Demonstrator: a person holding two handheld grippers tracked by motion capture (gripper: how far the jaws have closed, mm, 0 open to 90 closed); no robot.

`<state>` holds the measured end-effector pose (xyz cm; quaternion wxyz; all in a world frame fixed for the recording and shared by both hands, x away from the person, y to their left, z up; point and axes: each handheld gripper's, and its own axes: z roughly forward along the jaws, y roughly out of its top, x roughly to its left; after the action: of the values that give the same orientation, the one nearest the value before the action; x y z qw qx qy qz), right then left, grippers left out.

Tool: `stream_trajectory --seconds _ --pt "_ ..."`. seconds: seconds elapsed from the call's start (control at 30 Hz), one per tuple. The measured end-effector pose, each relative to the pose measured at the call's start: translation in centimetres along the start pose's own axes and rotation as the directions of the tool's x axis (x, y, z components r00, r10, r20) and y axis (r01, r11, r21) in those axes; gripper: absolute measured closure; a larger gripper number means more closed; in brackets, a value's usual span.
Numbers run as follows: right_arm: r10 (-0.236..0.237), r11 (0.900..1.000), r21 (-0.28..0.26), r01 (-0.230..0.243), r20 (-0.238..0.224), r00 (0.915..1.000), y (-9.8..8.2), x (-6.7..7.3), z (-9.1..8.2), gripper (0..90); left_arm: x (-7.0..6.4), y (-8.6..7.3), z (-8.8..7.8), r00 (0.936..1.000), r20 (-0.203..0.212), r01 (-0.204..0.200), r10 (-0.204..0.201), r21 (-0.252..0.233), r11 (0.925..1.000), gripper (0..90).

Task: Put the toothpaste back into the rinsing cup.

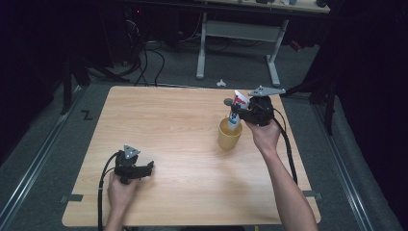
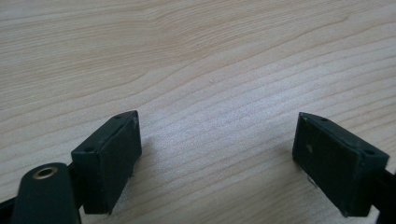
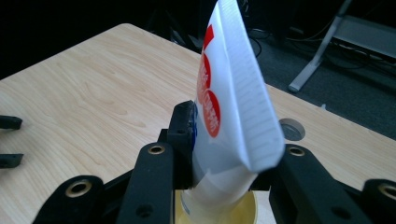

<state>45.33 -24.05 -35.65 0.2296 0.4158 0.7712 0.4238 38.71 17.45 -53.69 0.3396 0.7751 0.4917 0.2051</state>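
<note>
A white toothpaste tube [image 1: 236, 109] with red and blue print stands upright, crimped end up, its lower end inside a yellow cup [image 1: 229, 134] on the right half of the table. My right gripper [image 1: 239, 112] is shut on the tube just above the cup's rim. In the right gripper view the tube [image 3: 233, 112] is pinched between the two black jaws, and the cup's yellow rim [image 3: 250, 214] shows beneath it. My left gripper [image 1: 149, 166] rests low on the table near the front left, open, with bare wood between its fingers [image 2: 107, 158].
The wooden table [image 1: 168, 125] has a round grey cable grommet [image 1: 227, 102] just behind the cup. A desk frame [image 1: 240, 33] and cables stand on the floor beyond the far edge. Dark floor surrounds the table.
</note>
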Motion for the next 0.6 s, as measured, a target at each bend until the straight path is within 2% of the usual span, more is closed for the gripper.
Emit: stream_trajectory --seconds 0.23,0.6 --pt "-0.009 0.999 0.033 0.009 0.007 0.9999 -0.3 0.5 1.4 69.2 0.0 0.0 0.0 1.0 0.0 0.0 0.0 0.0 1.0 15.9" --pt "0.014 0.999 0.047 -0.014 0.017 0.9998 -1.3 0.0 2.2 69.2 0.0 0.0 0.0 1.0 -0.001 0.0 0.0 0.0 1.0 15.9"
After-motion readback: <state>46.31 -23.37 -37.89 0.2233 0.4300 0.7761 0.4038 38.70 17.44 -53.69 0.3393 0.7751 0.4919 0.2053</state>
